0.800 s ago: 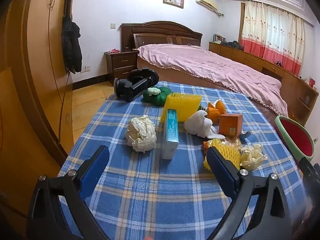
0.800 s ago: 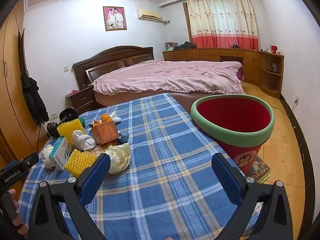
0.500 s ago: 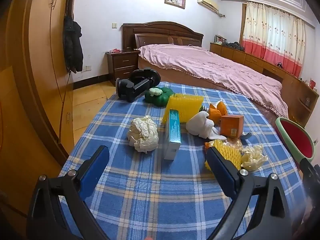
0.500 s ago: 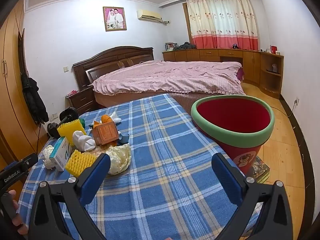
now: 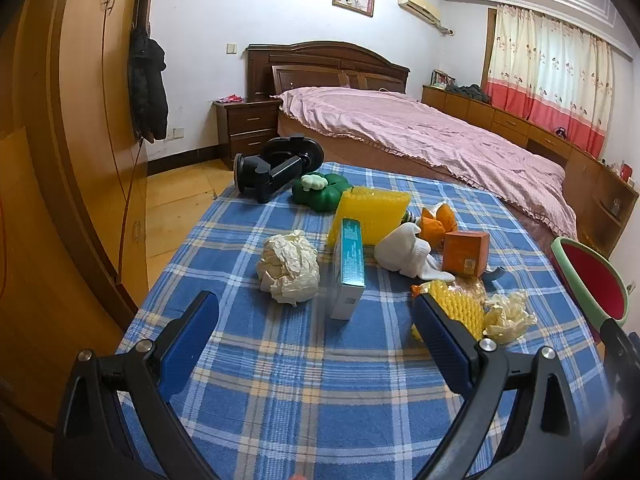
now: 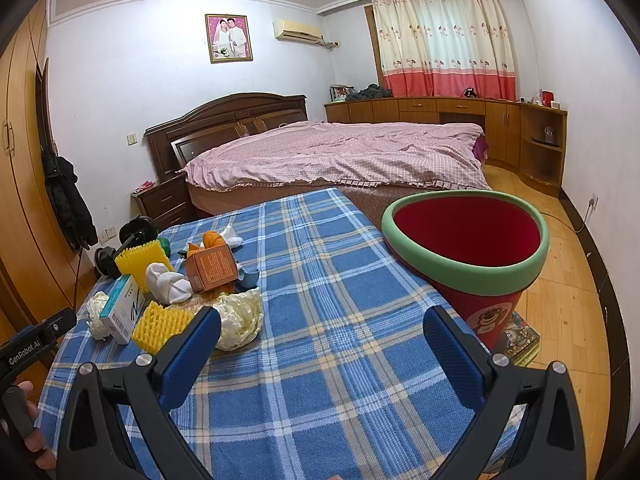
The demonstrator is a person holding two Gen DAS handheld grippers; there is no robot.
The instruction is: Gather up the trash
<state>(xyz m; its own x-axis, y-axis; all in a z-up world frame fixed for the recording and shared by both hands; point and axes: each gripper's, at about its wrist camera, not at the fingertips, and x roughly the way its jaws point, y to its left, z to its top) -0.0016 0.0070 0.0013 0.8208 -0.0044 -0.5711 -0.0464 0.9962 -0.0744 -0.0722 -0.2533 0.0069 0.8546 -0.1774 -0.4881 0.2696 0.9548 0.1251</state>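
Note:
On the blue plaid table [image 5: 304,380] lies a pile of trash: a crumpled paper ball [image 5: 288,266], a teal-and-white box [image 5: 349,268], yellow foam nets [image 5: 460,304], a second crumpled paper [image 5: 508,316], an orange box [image 5: 466,253] and a white sock [image 5: 404,250]. My left gripper [image 5: 316,328] is open and empty, just short of the paper ball and box. My right gripper [image 6: 320,344] is open and empty over the table [image 6: 320,400], with the red bin [image 6: 468,248] ahead right and the crumpled paper [image 6: 240,316] at its left finger.
A black suction mount [image 5: 276,170], a green toy [image 5: 320,192] and a yellow foam sheet [image 5: 370,216] lie at the table's far end. A wardrobe [image 5: 60,160] stands left. A bed [image 5: 420,140] lies behind. The bin stands off the table's right edge on wooden floor [image 6: 568,312].
The left gripper's view has shifted slightly, so the trash pile sits a little further right and closer. The right gripper has hardly moved. Both stay open.

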